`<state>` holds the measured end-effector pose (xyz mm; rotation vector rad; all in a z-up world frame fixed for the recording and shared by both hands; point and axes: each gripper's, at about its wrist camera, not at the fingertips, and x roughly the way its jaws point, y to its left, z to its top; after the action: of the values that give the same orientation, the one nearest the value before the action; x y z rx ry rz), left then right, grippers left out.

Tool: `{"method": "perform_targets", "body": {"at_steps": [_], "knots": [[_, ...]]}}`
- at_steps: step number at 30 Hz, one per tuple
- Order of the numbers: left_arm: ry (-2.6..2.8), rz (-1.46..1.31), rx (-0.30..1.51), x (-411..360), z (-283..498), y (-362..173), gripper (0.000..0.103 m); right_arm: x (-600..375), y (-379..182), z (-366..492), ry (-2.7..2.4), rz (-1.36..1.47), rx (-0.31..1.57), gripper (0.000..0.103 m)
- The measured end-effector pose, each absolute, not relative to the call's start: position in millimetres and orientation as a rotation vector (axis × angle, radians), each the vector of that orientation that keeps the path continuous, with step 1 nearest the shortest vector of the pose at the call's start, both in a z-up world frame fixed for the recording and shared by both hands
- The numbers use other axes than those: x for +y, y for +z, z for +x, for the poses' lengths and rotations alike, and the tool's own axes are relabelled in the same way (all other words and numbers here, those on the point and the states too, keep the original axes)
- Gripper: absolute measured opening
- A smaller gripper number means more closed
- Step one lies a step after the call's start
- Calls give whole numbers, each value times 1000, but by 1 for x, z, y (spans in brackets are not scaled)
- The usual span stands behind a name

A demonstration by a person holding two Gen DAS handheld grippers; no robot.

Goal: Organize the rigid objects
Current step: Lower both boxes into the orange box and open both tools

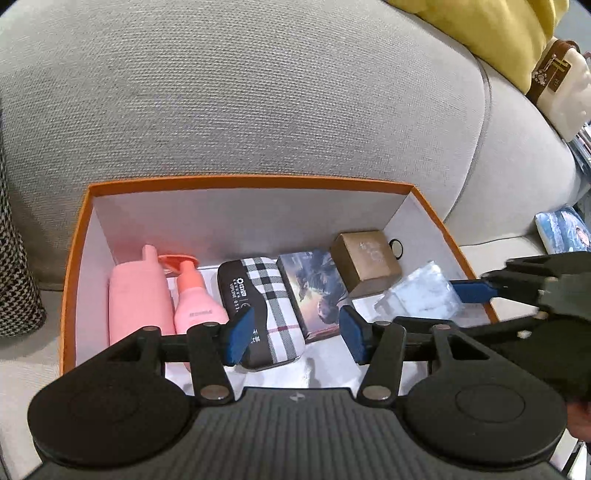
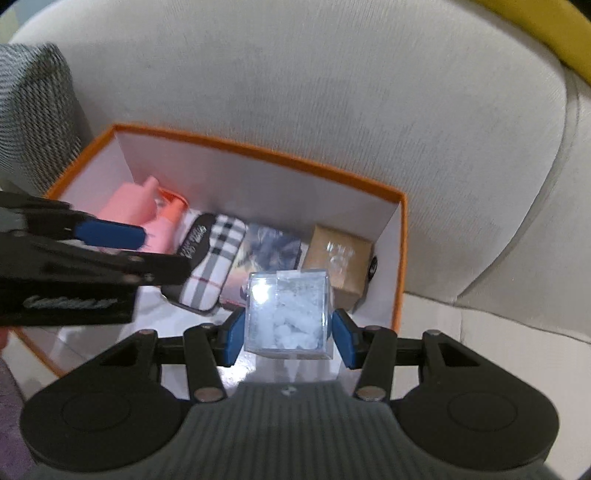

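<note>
An orange box (image 1: 251,182) with a white inside stands on a sofa seat. In a row in it lie a pink bottle-shaped case (image 1: 140,295), a pink pump bottle (image 1: 194,295), a plaid case (image 1: 273,302), a picture box (image 1: 314,291) and a brown cube box (image 1: 365,266). My left gripper (image 1: 297,338) hovers open over the plaid case with nothing between its blue pads. My right gripper (image 2: 290,338) is shut on a clear cube (image 2: 288,314) with white pieces inside, held above the box's right part, in front of the brown cube box (image 2: 340,258).
The grey sofa back (image 1: 258,92) rises right behind the box. A houndstooth cushion (image 1: 18,277) lies to the left. A yellow cushion (image 1: 498,29) and a white bag (image 1: 561,92) are at the far right. A small black ring (image 1: 396,246) lies in the box's right back corner.
</note>
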<state>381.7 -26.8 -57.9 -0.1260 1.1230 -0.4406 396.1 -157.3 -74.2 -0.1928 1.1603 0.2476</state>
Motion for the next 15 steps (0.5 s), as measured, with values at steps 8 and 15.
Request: {"method": "perform_targets", "body": {"at_steps": [8,15], "knots": [[-438,-149,1123,-17,382,-66,62,-138,-109,416,172,-309,1241,52],[-442,-169,1120,-13,380,-67,62,-130,-116,425,151,-379,1263,51]]}}
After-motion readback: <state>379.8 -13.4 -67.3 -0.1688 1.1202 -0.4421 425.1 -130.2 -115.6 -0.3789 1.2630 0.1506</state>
